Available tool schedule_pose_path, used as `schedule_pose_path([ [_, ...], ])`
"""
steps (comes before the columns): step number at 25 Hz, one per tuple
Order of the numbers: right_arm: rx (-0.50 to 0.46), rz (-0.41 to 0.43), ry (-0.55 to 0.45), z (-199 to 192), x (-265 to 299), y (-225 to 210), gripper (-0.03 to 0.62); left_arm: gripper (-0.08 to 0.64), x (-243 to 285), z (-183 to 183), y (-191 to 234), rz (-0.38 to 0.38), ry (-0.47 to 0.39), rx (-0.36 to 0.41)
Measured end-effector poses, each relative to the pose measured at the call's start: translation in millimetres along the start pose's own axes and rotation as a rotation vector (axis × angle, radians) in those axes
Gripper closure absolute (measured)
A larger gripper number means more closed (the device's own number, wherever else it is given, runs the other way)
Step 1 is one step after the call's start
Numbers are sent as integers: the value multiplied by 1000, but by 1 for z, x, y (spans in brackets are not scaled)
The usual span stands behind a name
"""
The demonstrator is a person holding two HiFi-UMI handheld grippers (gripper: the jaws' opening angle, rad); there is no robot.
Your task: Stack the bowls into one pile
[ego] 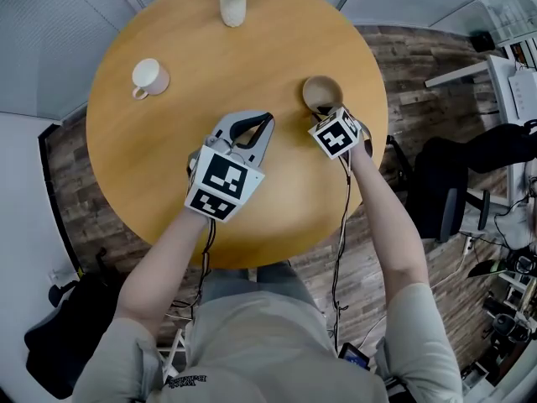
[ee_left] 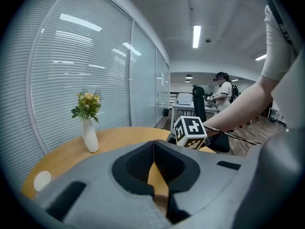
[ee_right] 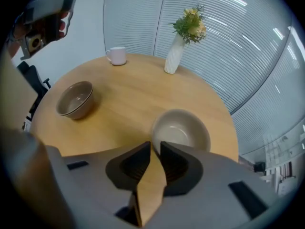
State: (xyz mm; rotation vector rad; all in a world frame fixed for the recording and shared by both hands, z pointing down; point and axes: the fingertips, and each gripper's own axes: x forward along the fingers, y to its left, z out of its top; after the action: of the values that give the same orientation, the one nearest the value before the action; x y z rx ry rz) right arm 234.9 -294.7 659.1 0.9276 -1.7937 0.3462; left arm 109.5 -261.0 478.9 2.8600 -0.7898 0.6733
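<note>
A pale bowl (ee_right: pixel 183 128) sits on the round wooden table (ego: pixel 168 166) right in front of my right gripper (ee_right: pixel 156 144). The jaws stand only a narrow slit apart, one on each side of the bowl's near rim, shut on it. The head view has this bowl (ego: pixel 319 91) just beyond the right gripper (ego: pixel 323 114). A second, tan bowl (ee_right: pixel 75 98) rests farther left; the head view hides it under my left gripper (ego: pixel 268 117). That gripper (ee_left: pixel 153 144) hangs above the table with its jaw tips touching and nothing between them.
A white vase of flowers (ego: pixel 233 7) stands at the table's far edge, and a white mug (ego: pixel 149 77) at the far left. A black office chair (ego: pixel 445 191) is off the table's right side. Glass walls with blinds run behind the table.
</note>
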Motion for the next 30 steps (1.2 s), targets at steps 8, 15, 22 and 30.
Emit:
schedule_pose_path([
  [8, 51, -44, -17, 4, -6, -7, 558, 537, -4, -12, 4, 4, 18, -14],
  [15, 248, -111, -145, 14, -34, -29, 561, 537, -11, -3, 10, 19, 8, 2],
  [22, 257, -158, -252, 38, -80, -38, 561, 537, -34, 17, 24, 59, -30, 8],
  [30, 263, -207, -418, 74, -156, -31, 561, 537, -79, 48, 37, 128, -92, 16],
])
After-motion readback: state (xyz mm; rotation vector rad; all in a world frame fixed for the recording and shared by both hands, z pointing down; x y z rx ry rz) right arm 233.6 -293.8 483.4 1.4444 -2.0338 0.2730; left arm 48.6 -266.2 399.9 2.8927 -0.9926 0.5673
